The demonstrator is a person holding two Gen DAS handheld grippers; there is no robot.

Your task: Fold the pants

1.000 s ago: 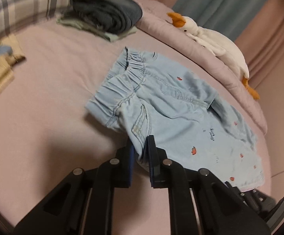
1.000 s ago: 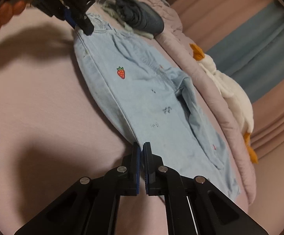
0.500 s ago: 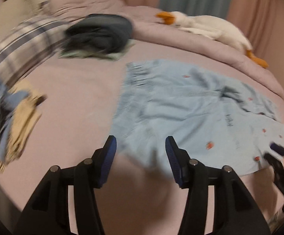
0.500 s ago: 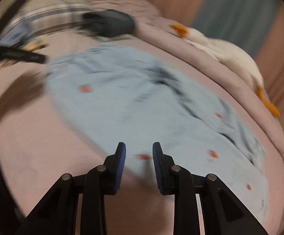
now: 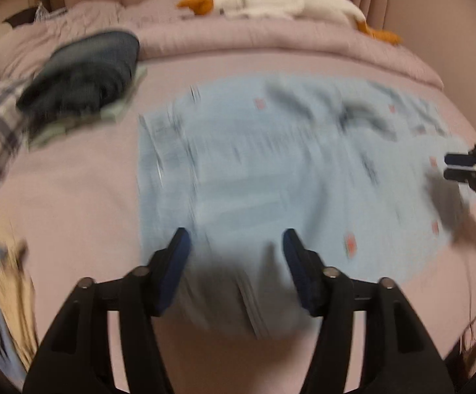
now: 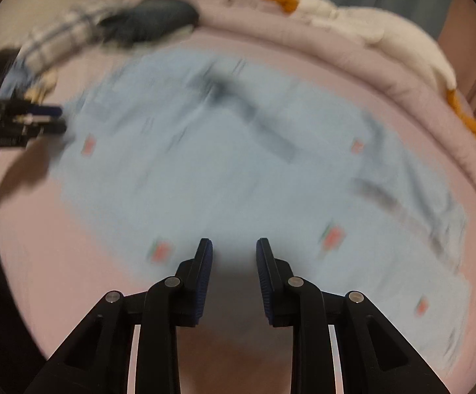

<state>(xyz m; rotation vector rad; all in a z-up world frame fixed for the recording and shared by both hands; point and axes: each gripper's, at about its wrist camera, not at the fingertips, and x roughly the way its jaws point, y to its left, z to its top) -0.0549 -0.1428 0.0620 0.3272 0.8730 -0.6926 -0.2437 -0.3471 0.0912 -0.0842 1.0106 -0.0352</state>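
Pants (image 5: 270, 170) flat on bed (image 5: 73, 197) | writing blurred, unreadable | left gripper (image 5: 234, 246) jaws opening, empty | right gripper (image 6: 234, 252) jaws released

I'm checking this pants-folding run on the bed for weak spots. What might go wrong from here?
The light blue pants lie loose with dark creases near the middle; folding now may lock them in. The left gripper, jaws opening, and the right gripper hold nothing, so a regrasp could pinch the pink sheet too.

Bare sheet (image 5: 73, 197) left of pants (image 5: 254, 170); folded clothes (image 5: 83, 75) behind.
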